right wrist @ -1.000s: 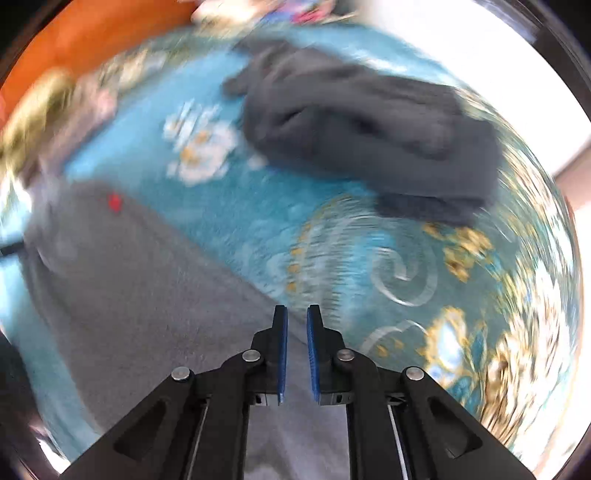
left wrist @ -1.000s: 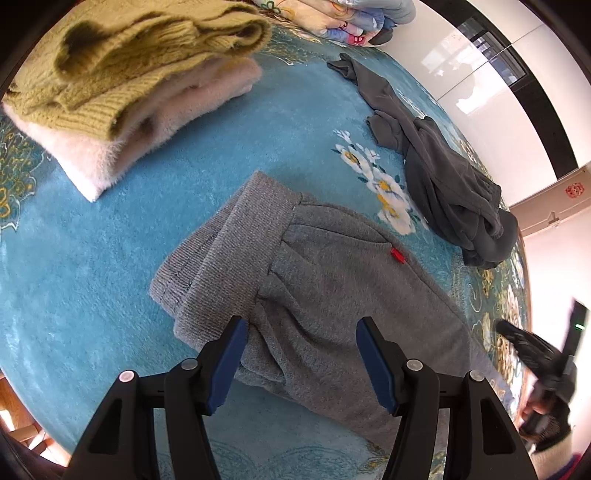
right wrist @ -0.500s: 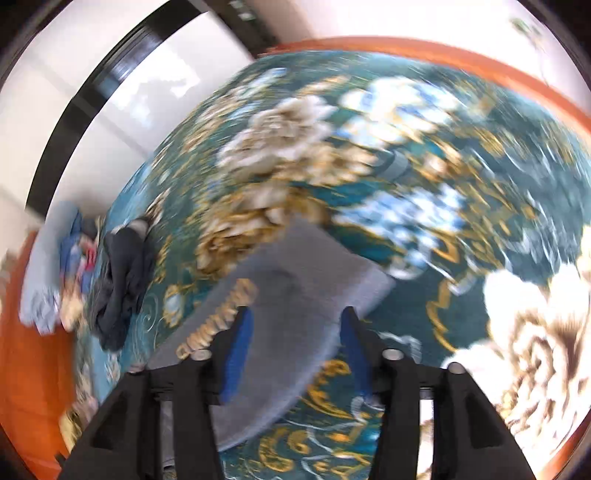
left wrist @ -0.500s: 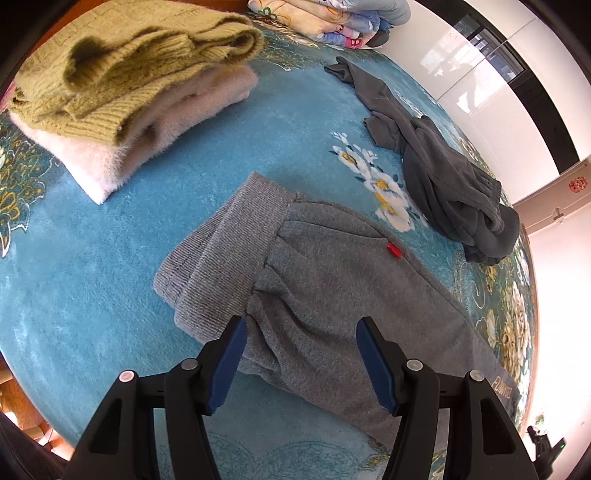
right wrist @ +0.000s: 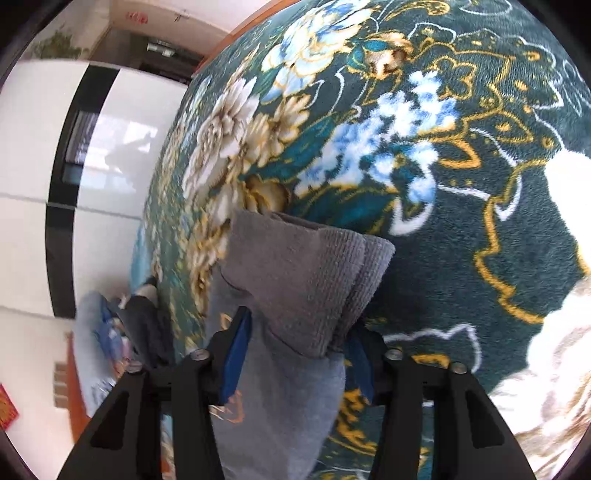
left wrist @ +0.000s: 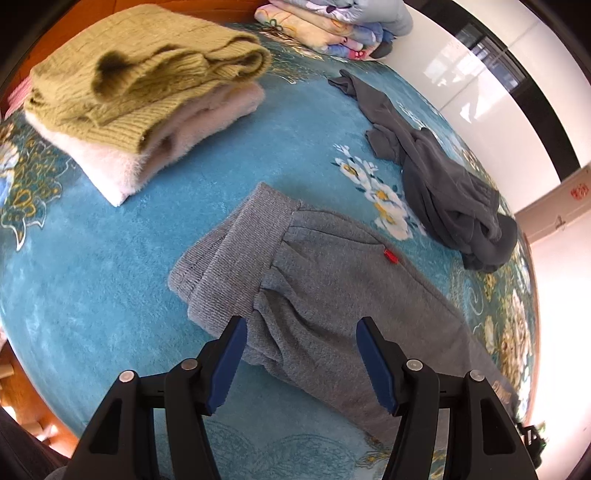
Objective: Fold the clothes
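Each black tool has blue pads and silver screws.

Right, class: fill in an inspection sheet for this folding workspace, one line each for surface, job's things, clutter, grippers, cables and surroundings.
Surface: teal floral blanket.
Job's things: grey pants lying flat, waistband towards the sweaters; their cuff lies between the right fingers.
Clutter: green sweater on a white sweater; crumpled dark garment; folded bedding at the far edge.
Grippers: left hand-held gripper open over the pants' hip; right hand-held gripper open around the cuff.
Cables: nothing seen.
Surroundings: white wall panels with black strips.
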A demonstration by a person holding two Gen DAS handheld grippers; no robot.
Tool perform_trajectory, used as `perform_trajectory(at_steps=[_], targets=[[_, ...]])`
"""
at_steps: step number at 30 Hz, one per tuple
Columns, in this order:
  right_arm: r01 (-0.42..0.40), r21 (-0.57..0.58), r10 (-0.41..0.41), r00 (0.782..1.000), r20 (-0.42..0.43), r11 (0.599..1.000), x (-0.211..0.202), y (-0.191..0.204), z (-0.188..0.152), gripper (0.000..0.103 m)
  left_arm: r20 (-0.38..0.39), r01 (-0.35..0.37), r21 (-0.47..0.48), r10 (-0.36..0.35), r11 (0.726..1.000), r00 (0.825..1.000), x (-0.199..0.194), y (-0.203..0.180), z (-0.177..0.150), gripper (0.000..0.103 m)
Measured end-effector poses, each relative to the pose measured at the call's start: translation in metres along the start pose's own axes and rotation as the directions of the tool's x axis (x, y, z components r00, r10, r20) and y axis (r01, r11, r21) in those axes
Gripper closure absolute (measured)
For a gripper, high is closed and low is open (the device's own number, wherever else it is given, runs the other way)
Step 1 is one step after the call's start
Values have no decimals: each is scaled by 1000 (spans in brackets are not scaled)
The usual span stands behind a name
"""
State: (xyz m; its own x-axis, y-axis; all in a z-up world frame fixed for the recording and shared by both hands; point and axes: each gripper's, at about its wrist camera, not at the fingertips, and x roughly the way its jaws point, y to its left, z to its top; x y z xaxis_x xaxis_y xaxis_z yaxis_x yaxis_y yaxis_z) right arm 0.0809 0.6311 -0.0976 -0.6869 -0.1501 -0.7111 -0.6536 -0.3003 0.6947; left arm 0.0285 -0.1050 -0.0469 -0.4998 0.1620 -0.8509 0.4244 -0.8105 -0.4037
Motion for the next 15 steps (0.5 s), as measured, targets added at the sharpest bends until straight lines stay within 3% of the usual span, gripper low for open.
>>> perform_trajectory(at_steps=[1, 2, 6, 8, 12, 15], targets=[[-6, 19, 6, 1000, 5, 1000, -1, 1, 1, 77, 0, 1, -1, -1, 1000, 1000, 0, -1, 0, 37], [-2, 15, 2, 1000, 5, 1000, -2, 3, 1, 84, 1, 1, -2, -1, 1000, 1000, 0, -1, -1, 37], [-17, -98, 21, 999, 35, 995, -16, 32, -1, 86, -4, -7, 18, 7, 1000, 1000, 2, -6, -3, 37], [-30, -230, 42, 998, 47, 973, -28, 64, -18, 86, -4, -12, 30, 12, 999, 1000, 3, -8, -4, 37], [-47, -479, 88, 994, 63, 876, -52, 128, -52, 86, -4, -11, 28, 12, 1000, 1000, 3, -7, -4, 37], [-70, -653, 125, 991, 39, 754, -52, 184, -102, 86, -2, -3, 6, 3, 1000, 1000, 3, -3, -3, 37]])
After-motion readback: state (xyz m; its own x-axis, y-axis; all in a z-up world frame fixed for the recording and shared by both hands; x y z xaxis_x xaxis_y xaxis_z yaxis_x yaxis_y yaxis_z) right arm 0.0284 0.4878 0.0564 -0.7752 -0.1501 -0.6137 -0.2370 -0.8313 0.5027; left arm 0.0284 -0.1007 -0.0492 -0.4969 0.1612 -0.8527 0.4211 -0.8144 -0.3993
